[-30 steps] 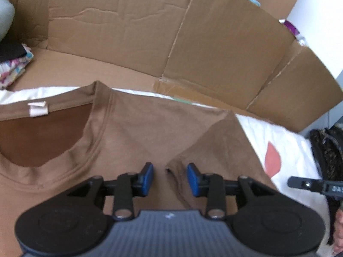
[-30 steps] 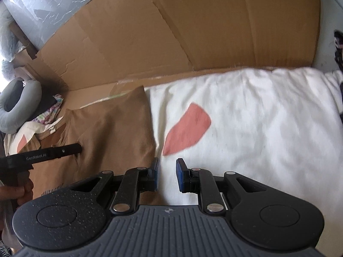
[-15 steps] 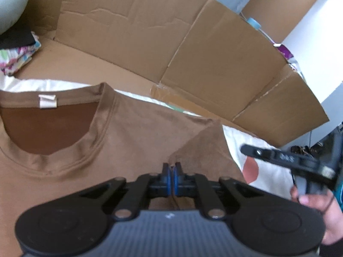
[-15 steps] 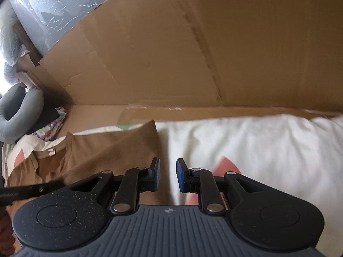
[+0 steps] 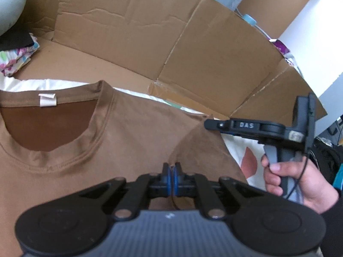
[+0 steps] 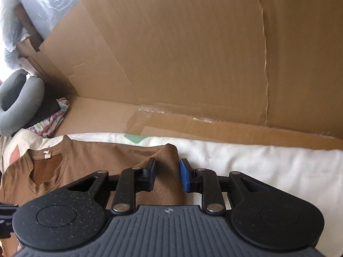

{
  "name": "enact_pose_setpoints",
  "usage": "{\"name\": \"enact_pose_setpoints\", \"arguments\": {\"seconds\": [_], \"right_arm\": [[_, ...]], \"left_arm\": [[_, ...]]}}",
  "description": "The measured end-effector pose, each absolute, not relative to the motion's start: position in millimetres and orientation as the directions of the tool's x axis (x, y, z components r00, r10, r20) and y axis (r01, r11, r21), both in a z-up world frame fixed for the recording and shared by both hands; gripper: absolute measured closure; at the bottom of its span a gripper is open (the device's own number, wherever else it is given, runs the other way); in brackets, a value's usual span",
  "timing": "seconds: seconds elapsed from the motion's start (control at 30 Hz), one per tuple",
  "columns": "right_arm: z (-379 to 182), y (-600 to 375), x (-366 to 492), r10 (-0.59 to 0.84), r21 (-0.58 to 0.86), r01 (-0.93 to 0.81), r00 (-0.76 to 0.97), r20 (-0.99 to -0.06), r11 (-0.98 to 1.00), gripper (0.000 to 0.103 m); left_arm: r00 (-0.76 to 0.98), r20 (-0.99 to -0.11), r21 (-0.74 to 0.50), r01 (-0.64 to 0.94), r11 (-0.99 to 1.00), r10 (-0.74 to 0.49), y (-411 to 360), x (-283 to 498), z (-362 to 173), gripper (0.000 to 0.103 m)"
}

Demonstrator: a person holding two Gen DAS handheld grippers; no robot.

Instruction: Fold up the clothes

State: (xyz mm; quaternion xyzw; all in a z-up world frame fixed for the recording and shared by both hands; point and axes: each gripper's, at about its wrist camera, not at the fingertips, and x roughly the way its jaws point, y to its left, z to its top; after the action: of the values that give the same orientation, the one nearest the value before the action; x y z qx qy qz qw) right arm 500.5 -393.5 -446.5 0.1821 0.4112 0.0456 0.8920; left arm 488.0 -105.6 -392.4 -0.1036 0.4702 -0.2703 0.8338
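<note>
Since second ago, left gripper (image 5: 172, 178) shut on sleeve (image 5: 201, 156) hem. Right gripper (image 6: 166, 176) swung over same sleeve, jaws opening, fabric between but unpinched. Brown shirt (image 5: 133, 132) flat on white sheet (image 6: 268, 162); sleeve folded inward, shoulder end nearer right gripper.

L gripper (image 5: 172, 175) jaws closed, R gripper (image 6: 166, 174) jaws opening

T-shirt (image 5: 133, 132) lies flat on bedsheet (image 6: 268, 167), neck opening at left, sleeve (image 5: 203, 150) at right, folded inward over body. Cardboard wall (image 5: 150, 42) stands behind bedsheet. Neck pillow (image 6: 23, 100) and patterned cloth pile (image 6: 53, 122) sit far left, behind shirt. Left hand-held gripper (image 5: 172, 176) at sleeve's near edge. Right hand-held gripper (image 6: 167, 175) over sleeve's outer edge, right of left one; sleeve between its opening jaws.
</note>
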Motion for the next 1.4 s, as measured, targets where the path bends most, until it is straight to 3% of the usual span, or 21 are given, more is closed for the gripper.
{"name": "enact_pose_setpoints", "arguments": {"seconds": [0.13,0.23,0.47,0.9,1.17,1.2,1.4], "right_arm": [[-451,-392,501,0.223,0.348,0.06,0.664,-0.714,0.936,0.092],[-451,-391,500,0.2,0.32,0.058,0.672,-0.713,0.946,0.096],[-442,-387,497,0.142,0.252,0.065,0.678,-0.721,0.966,0.094],[-444,-393,497,0.174,0.307,0.085,0.668,-0.723,0.948,0.093],[-449,-383,507,0.151,0.251,0.059,0.658,-0.737,0.966,0.092],[-450,-383,508,0.145,0.243,0.06,0.659,-0.739,0.968,0.084],[-445,-387,510,0.14,0.245,0.076,0.645,-0.751,0.967,0.082]], "left_arm": [[0.412,-0.725,-0.429,0.356,0.83,-0.552,-104,486,-392,0.101],[0.414,-0.722,-0.433,0.355,0.829,-0.554,-102,485,-392,0.101],[0.424,-0.725,-0.433,0.332,0.838,-0.542,-98,487,-394,0.102],[0.416,-0.742,-0.439,0.292,0.85,-0.526,-88,488,-400,0.102],[0.414,-0.749,-0.439,0.274,0.856,-0.517,-84,488,-404,0.102],[0.412,-0.751,-0.439,0.271,0.857,-0.515,-84,489,-404,0.102],[0.386,-0.773,-0.445,0.235,0.864,-0.503,-81,494,-408,0.102]]}}
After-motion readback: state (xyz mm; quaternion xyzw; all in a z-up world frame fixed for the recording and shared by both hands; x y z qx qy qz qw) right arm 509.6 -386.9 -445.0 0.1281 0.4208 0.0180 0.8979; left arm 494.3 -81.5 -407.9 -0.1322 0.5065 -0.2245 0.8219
